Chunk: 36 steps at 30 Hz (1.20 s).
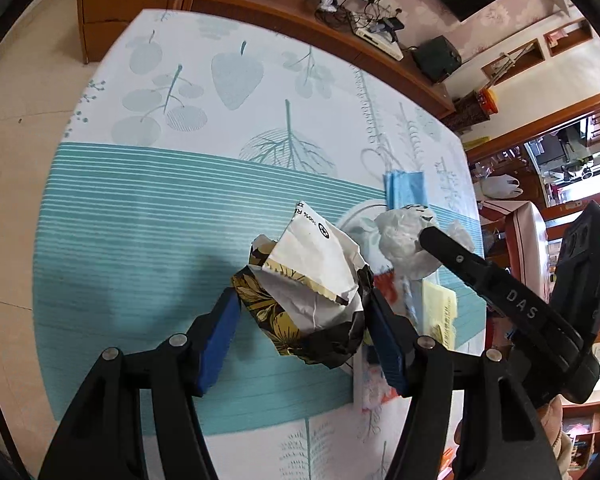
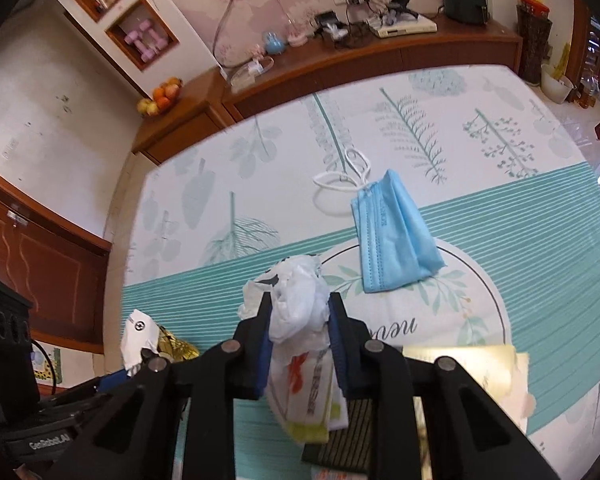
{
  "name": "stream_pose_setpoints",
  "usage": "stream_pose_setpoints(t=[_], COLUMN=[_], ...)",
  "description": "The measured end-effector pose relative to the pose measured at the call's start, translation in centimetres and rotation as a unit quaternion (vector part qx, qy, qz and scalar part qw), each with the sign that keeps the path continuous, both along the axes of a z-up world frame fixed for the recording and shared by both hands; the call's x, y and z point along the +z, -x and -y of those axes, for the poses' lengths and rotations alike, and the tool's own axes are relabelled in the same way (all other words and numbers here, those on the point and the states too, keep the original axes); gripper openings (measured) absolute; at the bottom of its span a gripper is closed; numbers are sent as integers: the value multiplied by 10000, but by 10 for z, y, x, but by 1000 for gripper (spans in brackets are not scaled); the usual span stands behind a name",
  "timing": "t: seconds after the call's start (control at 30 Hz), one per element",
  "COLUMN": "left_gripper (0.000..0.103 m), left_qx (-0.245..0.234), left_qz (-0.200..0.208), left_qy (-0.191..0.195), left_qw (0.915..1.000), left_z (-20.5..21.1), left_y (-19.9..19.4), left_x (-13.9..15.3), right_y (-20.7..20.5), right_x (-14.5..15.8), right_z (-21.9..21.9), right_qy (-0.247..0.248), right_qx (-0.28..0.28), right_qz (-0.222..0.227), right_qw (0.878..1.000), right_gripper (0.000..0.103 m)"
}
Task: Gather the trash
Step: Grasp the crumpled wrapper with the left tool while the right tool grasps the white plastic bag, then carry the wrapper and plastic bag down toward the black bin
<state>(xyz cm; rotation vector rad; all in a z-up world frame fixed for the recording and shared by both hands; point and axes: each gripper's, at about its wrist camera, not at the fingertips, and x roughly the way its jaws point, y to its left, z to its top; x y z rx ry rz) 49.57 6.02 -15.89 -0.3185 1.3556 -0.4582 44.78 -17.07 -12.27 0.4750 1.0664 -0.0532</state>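
My left gripper is shut on a crumpled wrapper, black with gold flowers outside and white inside, held a little above the tablecloth. That wrapper also shows at the lower left of the right wrist view. My right gripper is shut on a white crumpled wad, its blue pads pressing both sides. In the left wrist view one finger of the right gripper lies against that wad. A folded blue face mask lies flat just beyond it.
Under the right gripper lie a white packet with red print, a dark striped packet and a yellow paper. A wooden sideboard with cables and small devices runs along the table's far edge.
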Motion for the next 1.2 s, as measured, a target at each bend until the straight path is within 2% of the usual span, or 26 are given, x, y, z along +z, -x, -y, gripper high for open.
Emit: stream_pose_setpoints(t=[0.17, 0.37, 0.67, 0.93, 1.2], left_gripper=[62, 62, 62, 62, 62], left_qx=[26, 131, 354, 616, 516], left_qz=[237, 520, 1086, 1557, 1719], left_qy=[26, 9, -26, -224, -448], left_qw=[9997, 9986, 9934, 9856, 9827], left_z=[-5, -10, -1, 14, 27], left_y=[32, 85, 200, 340, 444], left_x=[30, 65, 116, 143, 145], right_y=[36, 100, 215, 324, 411], right_x=[31, 62, 97, 106, 90], right_z=[-1, 0, 15, 35, 37], right_qy=[-146, -359, -450, -576, -617], right_qx=[35, 178, 563, 852, 1210], right_qz=[335, 654, 1088, 1269, 1018], right_qw=[9993, 9971, 9915, 9866, 9855], right_gripper=[25, 24, 24, 24, 24])
